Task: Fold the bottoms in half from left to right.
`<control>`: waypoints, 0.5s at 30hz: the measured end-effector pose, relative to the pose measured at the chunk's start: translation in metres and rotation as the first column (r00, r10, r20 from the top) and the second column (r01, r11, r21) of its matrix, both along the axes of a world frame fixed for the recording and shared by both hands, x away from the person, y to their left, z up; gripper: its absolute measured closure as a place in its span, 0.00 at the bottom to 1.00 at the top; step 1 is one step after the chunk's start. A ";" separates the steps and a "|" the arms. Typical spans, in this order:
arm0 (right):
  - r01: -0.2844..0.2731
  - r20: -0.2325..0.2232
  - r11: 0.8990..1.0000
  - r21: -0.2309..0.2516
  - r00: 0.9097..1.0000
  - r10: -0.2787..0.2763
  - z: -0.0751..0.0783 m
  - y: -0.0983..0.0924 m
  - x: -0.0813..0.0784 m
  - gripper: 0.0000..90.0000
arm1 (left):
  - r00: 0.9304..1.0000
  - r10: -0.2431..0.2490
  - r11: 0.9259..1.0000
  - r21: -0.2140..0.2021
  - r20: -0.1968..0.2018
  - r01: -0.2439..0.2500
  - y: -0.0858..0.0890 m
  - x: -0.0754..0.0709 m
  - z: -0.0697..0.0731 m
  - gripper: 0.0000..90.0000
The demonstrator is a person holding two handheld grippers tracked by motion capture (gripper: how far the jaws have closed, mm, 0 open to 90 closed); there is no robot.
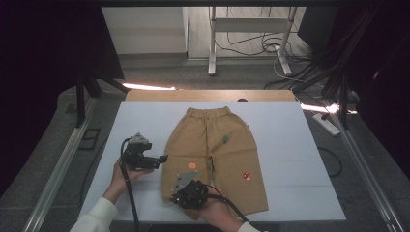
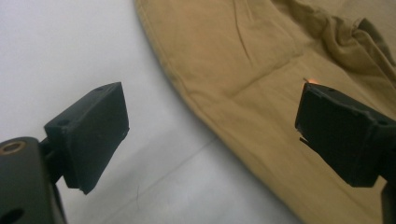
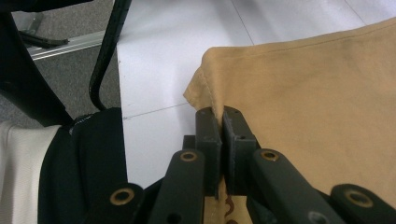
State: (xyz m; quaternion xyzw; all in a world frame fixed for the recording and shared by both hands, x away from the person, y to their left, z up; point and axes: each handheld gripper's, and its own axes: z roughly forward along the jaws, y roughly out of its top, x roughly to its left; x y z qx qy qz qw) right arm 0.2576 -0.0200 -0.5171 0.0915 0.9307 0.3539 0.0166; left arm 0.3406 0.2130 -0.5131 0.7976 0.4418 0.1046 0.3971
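A pair of tan trousers (image 1: 217, 145) lies flat on the white board (image 1: 290, 145), waistband at the far side, with small patches on both legs. My right gripper (image 1: 176, 196) is at the near left hem corner, shut on the cloth. In the right gripper view its jaws (image 3: 222, 116) pinch the folded hem edge of the trousers (image 3: 317, 93). My left gripper (image 1: 162, 158) is held just left of the left leg, open. In the left gripper view its jaws (image 2: 212, 107) stand wide apart over the outer seam of the trousers (image 2: 261, 70), with nothing between them.
A wooden strip (image 1: 208, 95) borders the board's far edge. Metal rails run along both sides of the table. Desk legs, cables and a power strip (image 1: 326, 123) lie on the floor beyond. A white sleeve (image 3: 18, 168) and a black cable (image 3: 105, 60) are close to the right gripper.
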 end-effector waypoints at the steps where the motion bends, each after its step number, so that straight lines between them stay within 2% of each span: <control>1: 0.000 0.000 1.000 0.001 1.000 0.000 0.000 0.000 0.000 0.96 | 1.000 -0.002 1.000 0.000 0.002 0.002 -0.001 0.002 0.001 0.11; 3: 0.001 -0.003 1.000 0.013 1.000 -0.001 0.000 -0.001 0.000 0.96 | 1.000 -0.006 1.000 -0.002 -0.002 0.006 -0.004 0.007 0.001 0.11; 15: -0.002 0.003 1.000 0.003 1.000 0.002 -0.001 -0.001 0.000 0.96 | 0.999 0.003 1.000 -0.003 -0.050 -0.003 -0.009 0.032 -0.003 0.11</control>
